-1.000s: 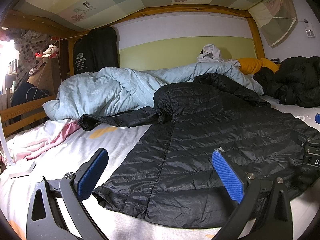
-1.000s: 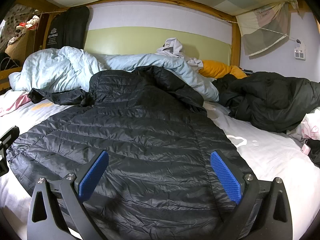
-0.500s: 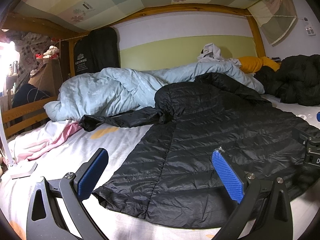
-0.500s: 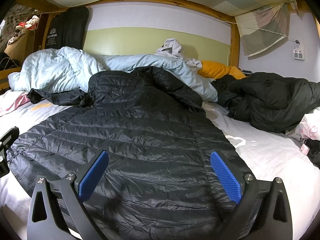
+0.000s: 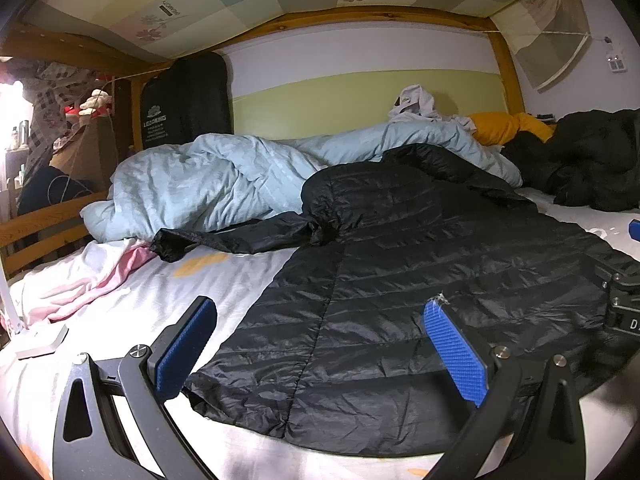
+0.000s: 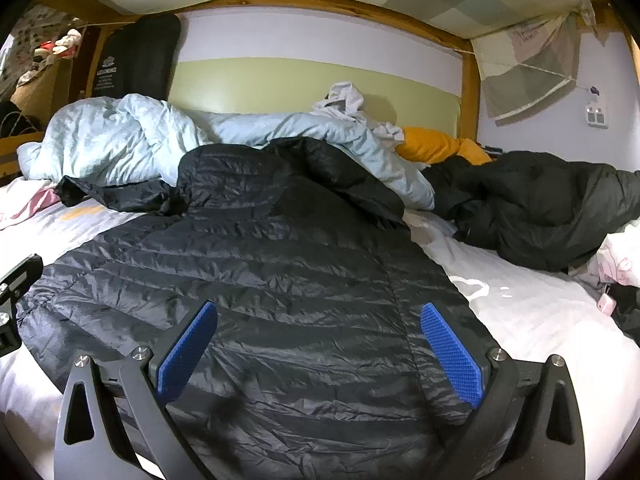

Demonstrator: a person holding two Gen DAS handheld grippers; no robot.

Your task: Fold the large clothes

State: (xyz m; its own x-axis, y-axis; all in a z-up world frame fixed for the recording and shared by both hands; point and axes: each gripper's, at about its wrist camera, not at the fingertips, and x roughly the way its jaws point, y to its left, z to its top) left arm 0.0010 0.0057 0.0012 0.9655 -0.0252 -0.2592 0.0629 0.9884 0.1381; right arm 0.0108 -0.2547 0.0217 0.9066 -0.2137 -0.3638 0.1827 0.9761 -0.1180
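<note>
A large black quilted down jacket (image 5: 420, 280) lies spread flat on the white bed sheet, its hem toward me and its hood at the far end. One sleeve (image 5: 232, 236) stretches out to the left. My left gripper (image 5: 320, 312) is open and empty, hovering over the jacket's left hem corner. In the right wrist view the jacket (image 6: 260, 272) fills the middle. My right gripper (image 6: 318, 316) is open and empty just above the jacket's hem on the right side.
A crumpled light blue duvet (image 5: 208, 184) lies behind the jacket. Another black coat (image 6: 540, 208) is heaped at the right, with an orange pillow (image 6: 432, 144) behind it. Pink cloth (image 5: 88, 280) lies at the left by the wooden bed rail (image 5: 40, 232).
Both views have shifted only slightly; the grippers stay open over the jacket's hem.
</note>
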